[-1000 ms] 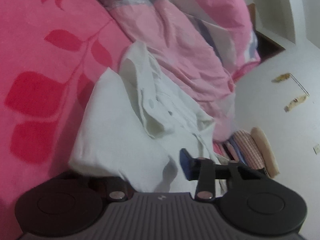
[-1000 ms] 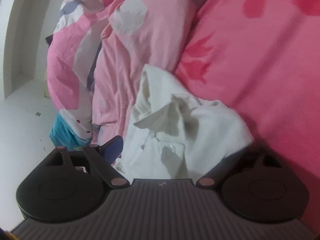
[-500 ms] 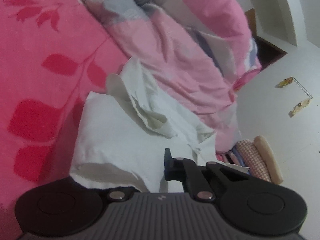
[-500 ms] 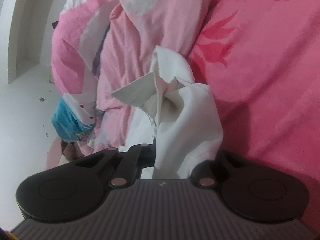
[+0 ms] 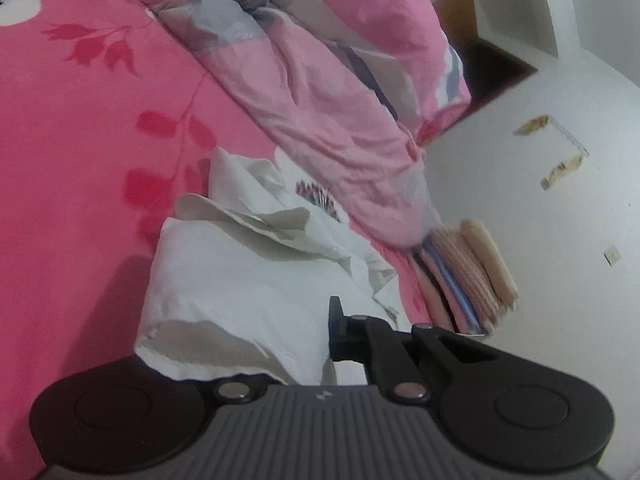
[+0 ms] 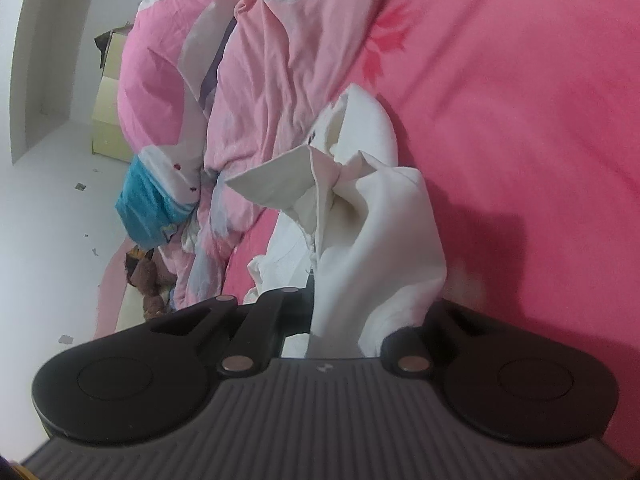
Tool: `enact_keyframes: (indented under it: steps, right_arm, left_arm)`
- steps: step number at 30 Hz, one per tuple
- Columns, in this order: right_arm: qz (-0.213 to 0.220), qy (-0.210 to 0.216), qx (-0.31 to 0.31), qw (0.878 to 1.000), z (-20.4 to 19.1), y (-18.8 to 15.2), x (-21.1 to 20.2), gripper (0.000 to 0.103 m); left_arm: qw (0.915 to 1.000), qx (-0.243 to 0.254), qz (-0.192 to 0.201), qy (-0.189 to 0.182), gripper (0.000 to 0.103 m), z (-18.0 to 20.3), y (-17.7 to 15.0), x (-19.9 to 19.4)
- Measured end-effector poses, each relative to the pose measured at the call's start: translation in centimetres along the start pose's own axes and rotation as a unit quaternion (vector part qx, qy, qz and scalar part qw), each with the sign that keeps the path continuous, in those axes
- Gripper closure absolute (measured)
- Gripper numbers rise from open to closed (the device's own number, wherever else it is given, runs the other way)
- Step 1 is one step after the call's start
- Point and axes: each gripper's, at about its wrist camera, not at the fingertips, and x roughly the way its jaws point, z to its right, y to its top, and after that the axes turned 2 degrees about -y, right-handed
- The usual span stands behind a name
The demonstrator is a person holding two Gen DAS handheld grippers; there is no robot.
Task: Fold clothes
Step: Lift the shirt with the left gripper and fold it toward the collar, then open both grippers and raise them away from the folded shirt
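A white collared shirt (image 5: 240,288) lies crumpled on the pink bedsheet (image 5: 80,140), its collar turned up at the far end. My left gripper (image 5: 308,344) is shut on the shirt's near edge; its right finger (image 5: 336,332) shows and cloth hides the other. In the right wrist view the same shirt (image 6: 380,220) hangs bunched and lifted from the sheet (image 6: 520,100). My right gripper (image 6: 340,316) is shut on a fold of it, and cloth covers the right finger.
A rumpled pink quilt (image 5: 320,100) is heaped along the bed beside the shirt. A stack of folded clothes (image 5: 472,272) sits at the bed's edge. A blue bundle (image 6: 148,200), a brown soft toy (image 6: 148,280) and a pale cabinet (image 6: 108,120) lie off the bed.
Both grippers went from wide open to shut on the shirt. The shirt has been gathered and lifted off the sheet, most clearly in the right wrist view.
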Motion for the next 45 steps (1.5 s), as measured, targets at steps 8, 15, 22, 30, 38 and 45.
enact_keyframes:
  steps: [8,15,22,30,38,45]
  right_arm:
    - [0.021,-0.024,-0.011,0.999,2.6,-6.1,-3.3,0.088]
    - [0.042,-0.057,-0.02,0.997,2.7,-6.5,-7.9,0.034]
    - [0.12,-0.107,-0.093,0.983,0.8,-4.8,-13.0,0.025]
    - [0.076,-0.149,-0.304,0.938,-6.8,-0.7,-2.5,0.055]
    - [-0.035,-0.164,-0.395,0.903,-7.0,3.2,8.2,0.066]
    - [-0.032,-0.175,-0.387,0.905,-6.3,3.1,7.5,0.065]
  left_arm:
    - [0.9971,0.022,-0.066,0.029,0.08,-2.4,-3.6,-2.7]
    - [0.9948,0.064,-0.068,0.041,0.052,-3.0,-2.4,-8.2]
    - [0.9867,0.155,0.002,0.048,0.049,0.1,2.3,-10.7]
    - [0.9723,0.217,-0.067,0.054,0.054,2.1,5.6,3.3]
    - [0.9561,0.248,-0.137,0.073,0.054,1.9,7.3,15.1]
    - [0.969,0.21,-0.114,0.063,0.048,0.6,8.8,12.9]
